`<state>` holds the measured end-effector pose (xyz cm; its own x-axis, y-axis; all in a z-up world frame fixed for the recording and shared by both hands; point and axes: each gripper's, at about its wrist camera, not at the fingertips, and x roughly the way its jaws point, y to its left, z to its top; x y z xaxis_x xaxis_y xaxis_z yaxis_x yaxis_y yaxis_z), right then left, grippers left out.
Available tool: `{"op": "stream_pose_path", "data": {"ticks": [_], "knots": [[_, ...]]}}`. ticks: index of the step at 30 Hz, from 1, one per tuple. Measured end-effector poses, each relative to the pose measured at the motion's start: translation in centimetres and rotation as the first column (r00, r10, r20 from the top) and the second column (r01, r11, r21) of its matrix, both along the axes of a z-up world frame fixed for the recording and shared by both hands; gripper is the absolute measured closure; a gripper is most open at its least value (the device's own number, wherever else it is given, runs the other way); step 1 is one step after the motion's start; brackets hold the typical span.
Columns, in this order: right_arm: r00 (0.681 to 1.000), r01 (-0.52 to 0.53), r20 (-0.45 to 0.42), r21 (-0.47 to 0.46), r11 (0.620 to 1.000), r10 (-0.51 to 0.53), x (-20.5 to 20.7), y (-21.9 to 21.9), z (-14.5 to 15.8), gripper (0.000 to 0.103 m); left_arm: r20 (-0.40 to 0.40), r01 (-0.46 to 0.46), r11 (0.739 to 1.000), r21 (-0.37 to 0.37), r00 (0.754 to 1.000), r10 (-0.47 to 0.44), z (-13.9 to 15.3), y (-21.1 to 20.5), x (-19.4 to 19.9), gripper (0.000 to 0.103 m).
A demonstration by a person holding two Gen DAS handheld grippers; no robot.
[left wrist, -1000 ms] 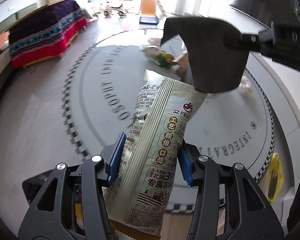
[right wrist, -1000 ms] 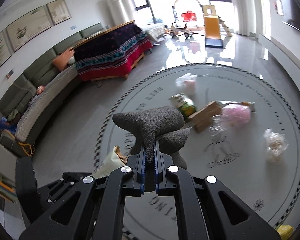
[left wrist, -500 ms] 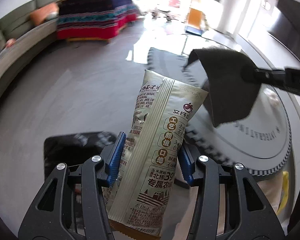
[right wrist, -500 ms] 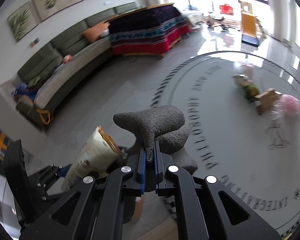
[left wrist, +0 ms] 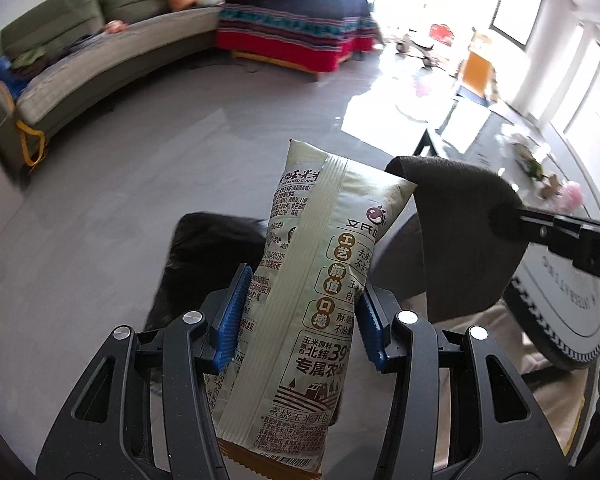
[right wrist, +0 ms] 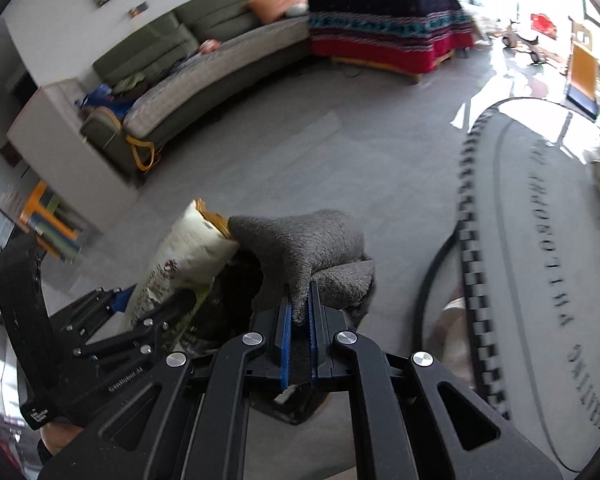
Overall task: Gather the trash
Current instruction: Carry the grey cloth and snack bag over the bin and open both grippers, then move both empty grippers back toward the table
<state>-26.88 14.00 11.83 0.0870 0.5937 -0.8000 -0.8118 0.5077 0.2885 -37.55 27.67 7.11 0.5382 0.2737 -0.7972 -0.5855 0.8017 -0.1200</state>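
The left gripper [left wrist: 300, 316] is clamping an upright pale-green printed snack packet [left wrist: 312, 300]. The right gripper [right wrist: 299, 312] is pinching a grey fuzzy cloth [right wrist: 300, 252] above the grey floor [right wrist: 300, 152].

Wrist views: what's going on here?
A person is collecting trash in a living room with a hand-held gripper in each hand. The left hand-held gripper is shut on a pale green snack packet. The right hand-held gripper is shut on a piece of grey fabric. Both hang over something black on the grey floor, possibly a trash bag. More litter lies on the round rug.
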Motion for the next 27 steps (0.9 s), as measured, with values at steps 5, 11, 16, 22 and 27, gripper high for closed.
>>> {"op": "stream_pose_path", "data": {"ticks": [5,11,16,22,27], "knots": [[0.998,-0.061,-0.036,-0.040,0.997,0.059,-1.6,2.8,-1.9,0.096,-0.033,-0.088,0.996,-0.010,0.996,0.087,-1.4,2.0,-2.5,0.054],[0.992,-0.109,-0.070,-0.094,0.990,0.102,-3.1,6.0,-4.1,0.096,-0.062,-0.201,0.978,-0.054,0.978,0.198,-3.5,4.6,-4.6,0.027],[0.995,-0.097,-0.002,-0.178,0.979,0.098,-3.4,8.4,-4.5,0.038,-0.047,-0.299,0.953,-0.041,0.954,0.297,-3.3,6.0,-6.0,0.006],[0.998,-0.064,-0.024,-0.123,0.990,0.062,-2.6,7.1,-3.7,0.038,-0.033,-0.313,0.948,-0.058,0.950,0.312,-3.1,6.4,-6.0,0.006],[0.997,-0.061,-0.042,-0.108,0.992,0.057,-2.2,6.2,-3.6,0.038,-0.043,-0.286,0.956,-0.061,0.958,0.284,-3.4,5.9,-5.4,0.006]]}}
